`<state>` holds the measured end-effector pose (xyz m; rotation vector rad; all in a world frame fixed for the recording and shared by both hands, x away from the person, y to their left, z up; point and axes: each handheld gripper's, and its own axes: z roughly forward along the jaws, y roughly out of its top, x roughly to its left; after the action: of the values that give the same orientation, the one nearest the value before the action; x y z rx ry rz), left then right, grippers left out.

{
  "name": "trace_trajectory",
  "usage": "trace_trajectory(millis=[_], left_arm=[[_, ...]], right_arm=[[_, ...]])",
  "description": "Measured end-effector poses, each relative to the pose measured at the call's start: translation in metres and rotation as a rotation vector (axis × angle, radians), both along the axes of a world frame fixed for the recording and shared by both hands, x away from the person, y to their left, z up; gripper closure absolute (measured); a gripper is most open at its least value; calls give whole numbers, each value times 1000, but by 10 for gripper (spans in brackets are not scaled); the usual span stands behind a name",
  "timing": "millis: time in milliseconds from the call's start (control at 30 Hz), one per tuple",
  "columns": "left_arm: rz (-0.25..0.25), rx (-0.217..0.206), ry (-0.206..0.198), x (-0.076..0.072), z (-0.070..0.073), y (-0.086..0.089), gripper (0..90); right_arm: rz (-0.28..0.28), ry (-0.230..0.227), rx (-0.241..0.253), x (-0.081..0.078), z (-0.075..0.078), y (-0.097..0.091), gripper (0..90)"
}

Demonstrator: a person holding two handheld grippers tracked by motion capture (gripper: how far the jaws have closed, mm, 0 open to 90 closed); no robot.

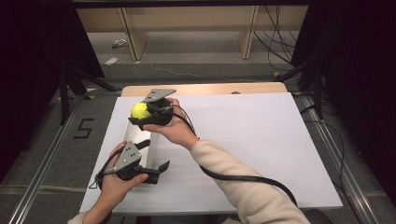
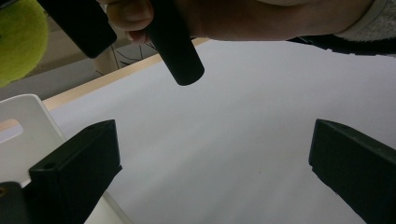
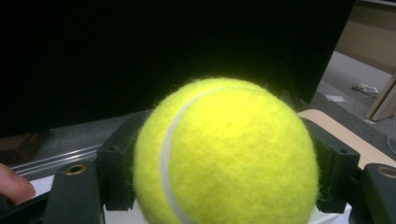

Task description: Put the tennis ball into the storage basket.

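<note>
Right claw [image 1: 140, 112]: clamped around ball [image 1: 138, 110], held above tray's [image 1: 129, 135] far end, probably to drop it in.
Left claw [image 1: 156, 170]: wide open, empty, beside tray's near end.

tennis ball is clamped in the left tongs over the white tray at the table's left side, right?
Not the left. The right tongs clamp the tennis ball over the white tray at the table's left side; the right gripper view shows the ball squeezed between its own jaws. In the left gripper view the left tongs stand open with nothing in them.
</note>
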<state>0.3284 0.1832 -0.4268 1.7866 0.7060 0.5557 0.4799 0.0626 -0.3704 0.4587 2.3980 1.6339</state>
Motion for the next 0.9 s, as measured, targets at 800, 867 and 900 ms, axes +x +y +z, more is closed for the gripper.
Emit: trace_trajectory(millis=[800, 867, 900], left_arm=[[1, -1, -1, 0, 0, 0, 15], [0, 0, -2, 0, 0, 0, 15], [0, 0, -2, 0, 0, 0, 15]], right_arm=[[22, 11, -29, 4, -6, 6, 267], [25, 14, -36, 5, -7, 7, 268], [28, 15, -37, 5, -8, 7, 267]])
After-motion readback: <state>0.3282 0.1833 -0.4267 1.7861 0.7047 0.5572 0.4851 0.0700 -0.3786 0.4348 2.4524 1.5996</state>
